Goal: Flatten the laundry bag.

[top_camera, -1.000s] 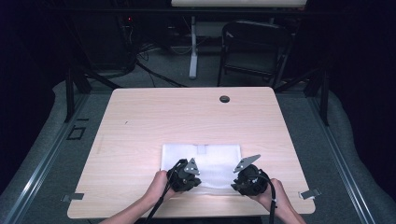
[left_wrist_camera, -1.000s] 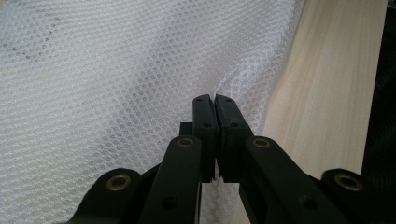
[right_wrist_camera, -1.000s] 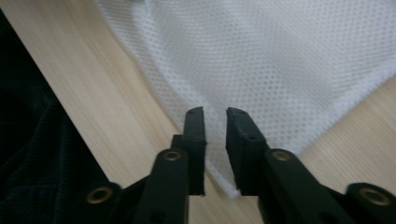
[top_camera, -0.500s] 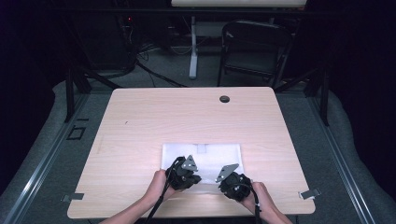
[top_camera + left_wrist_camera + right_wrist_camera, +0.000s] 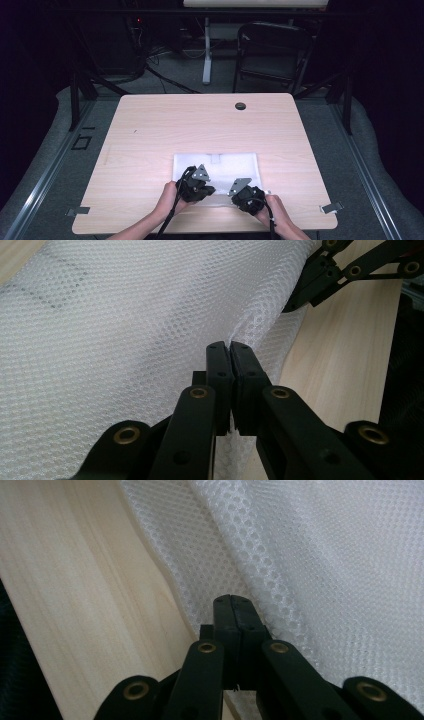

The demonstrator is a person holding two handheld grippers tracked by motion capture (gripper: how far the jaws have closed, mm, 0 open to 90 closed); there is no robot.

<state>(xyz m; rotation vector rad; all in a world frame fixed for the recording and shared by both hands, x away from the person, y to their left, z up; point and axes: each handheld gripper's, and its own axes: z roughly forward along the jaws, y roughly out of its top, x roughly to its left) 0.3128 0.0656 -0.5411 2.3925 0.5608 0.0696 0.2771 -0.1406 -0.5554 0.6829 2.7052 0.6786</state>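
Observation:
A white mesh cloth (image 5: 220, 166) lies flat near the front edge of the wooden table (image 5: 200, 125). My left gripper (image 5: 199, 186) sits on the cloth's near edge, left of centre. In the left gripper view its jaws (image 5: 231, 347) are shut, with a puckered fold of the mesh cloth (image 5: 125, 325) pinched between them. My right gripper (image 5: 244, 194) is at the near edge further right. In the right gripper view it (image 5: 233, 601) is shut on the hem of the mesh cloth (image 5: 320, 555). The right gripper (image 5: 345, 270) also appears at the top right of the left gripper view.
A round black grommet (image 5: 240, 106) is set in the table's far side. A dark chair (image 5: 272, 50) and a white stand leg (image 5: 206, 50) stand on the floor beyond the table. Metal clips (image 5: 332, 206) mark the front corners. Bare wood surrounds the cloth.
The right gripper has moved left toward the left gripper, drawing the cloth's right side inward so the cloth looks narrower. The left gripper has stayed in place.

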